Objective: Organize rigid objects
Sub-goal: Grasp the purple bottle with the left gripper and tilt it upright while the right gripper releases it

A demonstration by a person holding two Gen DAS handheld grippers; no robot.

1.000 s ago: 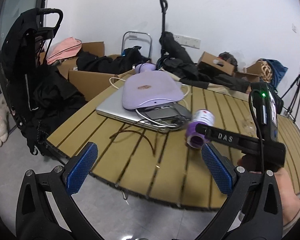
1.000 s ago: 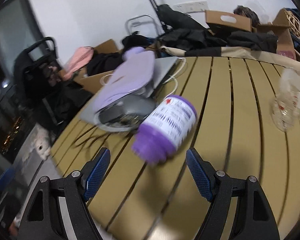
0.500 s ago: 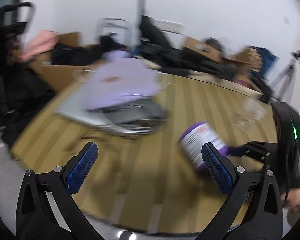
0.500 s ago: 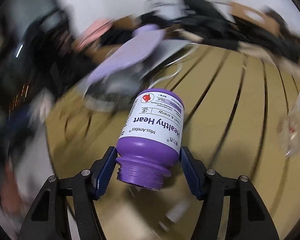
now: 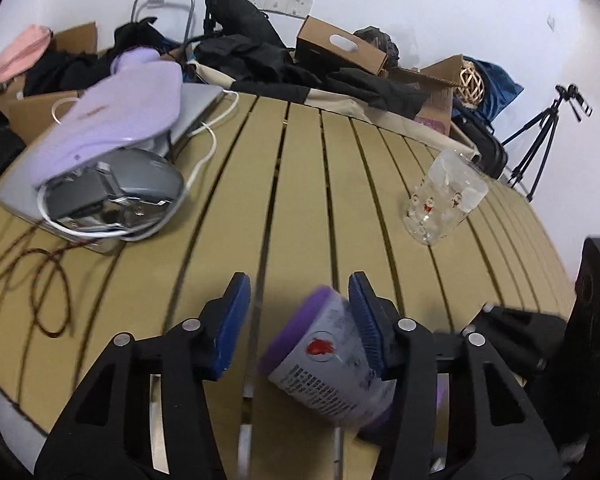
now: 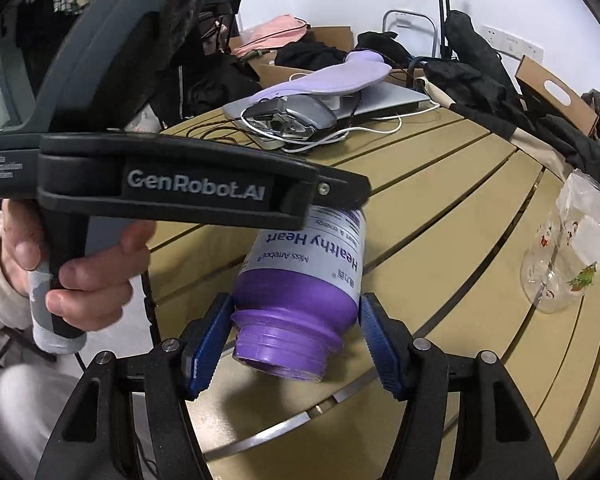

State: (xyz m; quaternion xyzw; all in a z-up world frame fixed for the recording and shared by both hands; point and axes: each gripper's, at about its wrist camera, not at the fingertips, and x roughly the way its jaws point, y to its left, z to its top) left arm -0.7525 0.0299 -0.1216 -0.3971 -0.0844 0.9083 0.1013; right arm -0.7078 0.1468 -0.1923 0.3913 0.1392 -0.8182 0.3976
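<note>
A purple bottle (image 6: 304, 296) with a white "Healthy Heart" label and no cap is held by its neck end in my right gripper (image 6: 296, 340), which is shut on it above the table's front edge. In the left wrist view the bottle's base end (image 5: 332, 364) lies between the blue pads of my left gripper (image 5: 300, 316). Its right pad touches the bottle; the left pad stands apart from it. The left gripper's body (image 6: 172, 188) crosses above the bottle in the right wrist view.
The slatted tan table (image 5: 300, 168) carries a clear glass with plastic in it (image 5: 444, 200) at right, and a laptop (image 5: 196, 108) with a lilac hot-water bottle (image 5: 116, 108), grey mouse, white cable and thin cord at left. Boxes and black clothes lie behind.
The right gripper closed on the bottle and lifted it. The left gripper swung in from the table's left, narrowed, and now straddles the bottle's base end.
</note>
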